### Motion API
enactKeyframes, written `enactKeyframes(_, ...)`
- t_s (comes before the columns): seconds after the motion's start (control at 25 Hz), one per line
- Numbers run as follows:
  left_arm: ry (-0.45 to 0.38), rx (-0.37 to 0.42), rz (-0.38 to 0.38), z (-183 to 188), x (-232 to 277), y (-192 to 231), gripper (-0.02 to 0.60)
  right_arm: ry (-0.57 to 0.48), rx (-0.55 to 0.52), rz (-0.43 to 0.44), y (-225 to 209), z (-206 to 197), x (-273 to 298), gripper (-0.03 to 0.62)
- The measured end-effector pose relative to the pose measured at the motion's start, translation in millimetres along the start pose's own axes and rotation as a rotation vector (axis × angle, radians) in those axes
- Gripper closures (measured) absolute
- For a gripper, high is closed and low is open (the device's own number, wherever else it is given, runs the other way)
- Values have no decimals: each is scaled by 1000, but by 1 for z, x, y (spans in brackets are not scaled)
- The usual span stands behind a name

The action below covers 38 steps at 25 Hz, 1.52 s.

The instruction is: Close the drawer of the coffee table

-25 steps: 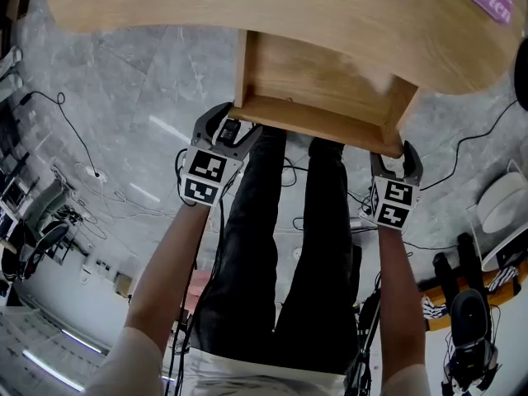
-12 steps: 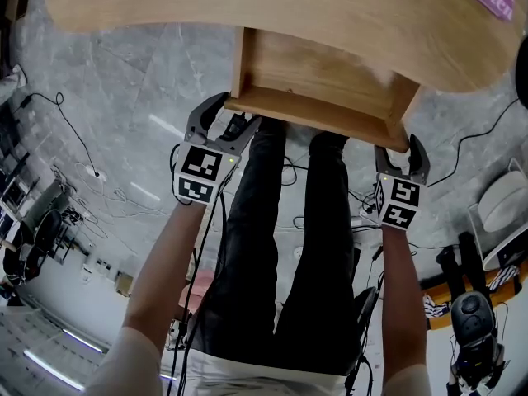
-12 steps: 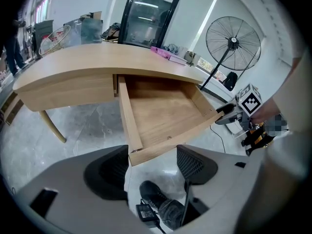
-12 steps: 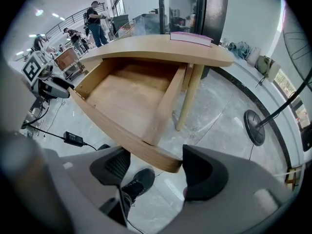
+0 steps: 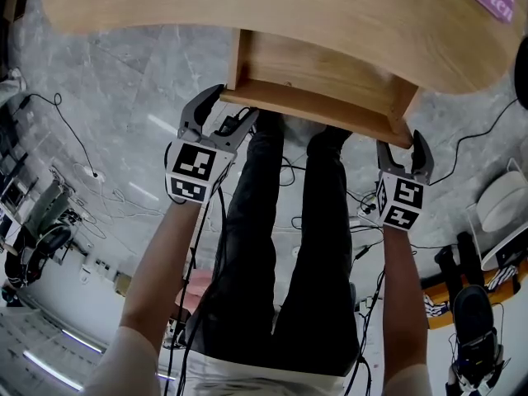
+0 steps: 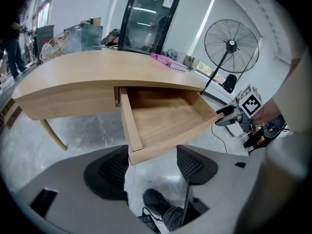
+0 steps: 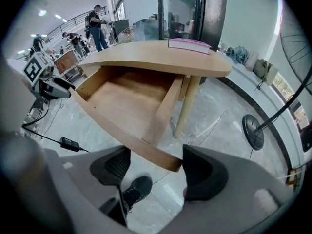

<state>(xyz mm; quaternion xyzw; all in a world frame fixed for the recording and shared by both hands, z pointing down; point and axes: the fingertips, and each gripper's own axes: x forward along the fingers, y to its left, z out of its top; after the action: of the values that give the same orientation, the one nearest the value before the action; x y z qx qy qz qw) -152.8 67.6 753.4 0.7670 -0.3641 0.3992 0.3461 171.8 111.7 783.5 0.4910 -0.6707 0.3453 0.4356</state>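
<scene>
Drawer still partly out, a gripper at each front corner

The coffee table [image 5: 247, 7] keeps its drawer [image 5: 318, 110] pulled out from under the top, though the front board sits slightly closer to the table than a second ago. The left gripper [image 5: 223, 110], jaws apart and holding nothing, has followed the drawer's left front corner inward. The right gripper [image 5: 402, 151], jaws equally spread, has the drawer's right front corner between them.

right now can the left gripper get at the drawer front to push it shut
Probably yes. The left gripper is right at the left end of the drawer front, jaws apart, and nothing stands between the two.
</scene>
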Motion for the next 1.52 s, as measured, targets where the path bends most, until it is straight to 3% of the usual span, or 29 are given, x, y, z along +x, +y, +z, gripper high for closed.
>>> enactKeyframes(0.8, -115, 39, 40, 46, 7, 17, 267, -109, 21, -48, -17, 42, 5, 243)
enactKeyframes(1.08, -143, 15, 92, 57, 8, 19, 268, -144, 37, -68, -24, 54, 7, 243)
enactKeyframes(1.52, -271, -60, 197, 77, 14, 30, 268, -216, 145, -114, -35, 70, 13, 241)
